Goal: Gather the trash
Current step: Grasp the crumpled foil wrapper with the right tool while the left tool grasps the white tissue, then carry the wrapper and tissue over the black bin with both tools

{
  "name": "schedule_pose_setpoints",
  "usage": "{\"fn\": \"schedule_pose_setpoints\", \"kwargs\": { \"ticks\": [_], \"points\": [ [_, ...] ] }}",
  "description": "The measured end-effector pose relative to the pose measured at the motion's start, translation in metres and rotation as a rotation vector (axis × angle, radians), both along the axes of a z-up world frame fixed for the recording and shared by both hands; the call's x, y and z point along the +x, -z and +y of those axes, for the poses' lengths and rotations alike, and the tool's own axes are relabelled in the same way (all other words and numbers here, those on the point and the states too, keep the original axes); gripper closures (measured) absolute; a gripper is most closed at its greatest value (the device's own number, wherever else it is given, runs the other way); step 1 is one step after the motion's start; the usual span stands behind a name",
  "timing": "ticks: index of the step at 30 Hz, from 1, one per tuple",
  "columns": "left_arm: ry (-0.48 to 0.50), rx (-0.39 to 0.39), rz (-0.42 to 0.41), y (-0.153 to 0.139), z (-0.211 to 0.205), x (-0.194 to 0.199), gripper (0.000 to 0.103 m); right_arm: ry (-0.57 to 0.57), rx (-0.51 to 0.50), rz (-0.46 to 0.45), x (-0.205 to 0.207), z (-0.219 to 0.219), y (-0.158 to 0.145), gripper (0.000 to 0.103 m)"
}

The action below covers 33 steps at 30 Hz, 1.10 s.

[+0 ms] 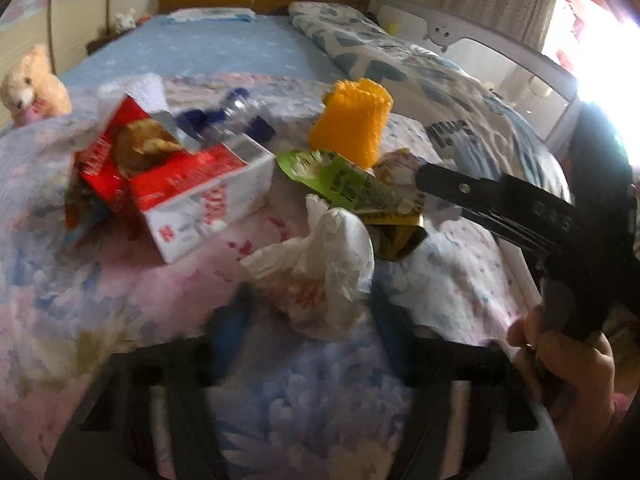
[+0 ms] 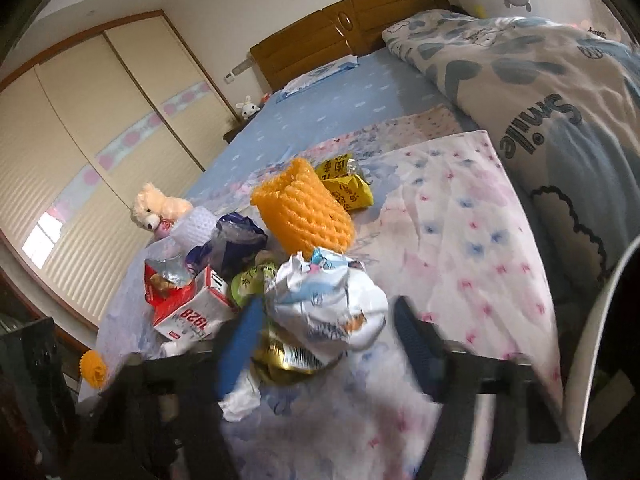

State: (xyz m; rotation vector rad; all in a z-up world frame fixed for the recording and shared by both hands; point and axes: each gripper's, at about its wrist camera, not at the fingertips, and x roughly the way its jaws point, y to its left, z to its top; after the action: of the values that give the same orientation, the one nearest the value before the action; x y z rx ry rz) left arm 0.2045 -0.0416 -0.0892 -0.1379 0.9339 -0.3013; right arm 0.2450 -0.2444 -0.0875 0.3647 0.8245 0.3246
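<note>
The trash lay in one loose heap on the flowered blanket (image 1: 80, 292), and the orange foam net (image 1: 352, 120) stood at its far edge. Just in front of the net lay the green wrapper (image 1: 340, 180), and in front of that the crumpled white bag (image 1: 324, 272).

The left gripper (image 1: 316, 316) had its fingers around the white bag, about half open; whether they pressed on it could not be told. The right gripper (image 2: 328, 332) stood about half open around a crumpled white wrapper (image 2: 328, 304), not visibly pinching it.

The bag was thin and slippery, so it could slide out. The two grippers worked close together and could knock each other, or push the milk carton (image 1: 204, 204), left of the net, off the heap.
</note>
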Motion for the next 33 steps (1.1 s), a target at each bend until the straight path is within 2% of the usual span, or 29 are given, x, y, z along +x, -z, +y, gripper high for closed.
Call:
{"fn": "schedule_pose_setpoints", "kwargs": {
  "ticks": [1,4,5,7,14,27,33],
  "points": [
    [0.000,-0.004,-0.006,-0.001,0.000,0.000,0.064,-0.009,0.008,0.003,0.001,0.001,0.000,0.054],
    [0.016,-0.001,-0.025,-0.004,0.000,-0.004,0.077,-0.027,0.003,-0.022,-0.004,0.004,-0.004,0.081],
    [0.021,-0.004,-0.027,-0.005,0.001,-0.006,0.079,-0.026,0.003,-0.025,-0.008,0.004,-0.006,0.082],
    [0.032,-0.013,-0.026,-0.006,0.001,-0.009,0.095,-0.017,-0.002,-0.031,-0.014,0.002,-0.008,0.086],
    [0.071,-0.015,-0.065,-0.018,-0.007,-0.026,0.095,0.039,0.045,-0.046,-0.050,-0.024,-0.020,0.087],
    [0.176,-0.043,-0.077,-0.029,-0.037,-0.056,0.095,0.120,0.074,-0.074,-0.127,-0.059,-0.034,0.087],
    [0.227,-0.045,-0.082,-0.034,-0.056,-0.066,0.095,0.157,0.082,-0.074,-0.149,-0.073,-0.034,0.087]
  ]
}}
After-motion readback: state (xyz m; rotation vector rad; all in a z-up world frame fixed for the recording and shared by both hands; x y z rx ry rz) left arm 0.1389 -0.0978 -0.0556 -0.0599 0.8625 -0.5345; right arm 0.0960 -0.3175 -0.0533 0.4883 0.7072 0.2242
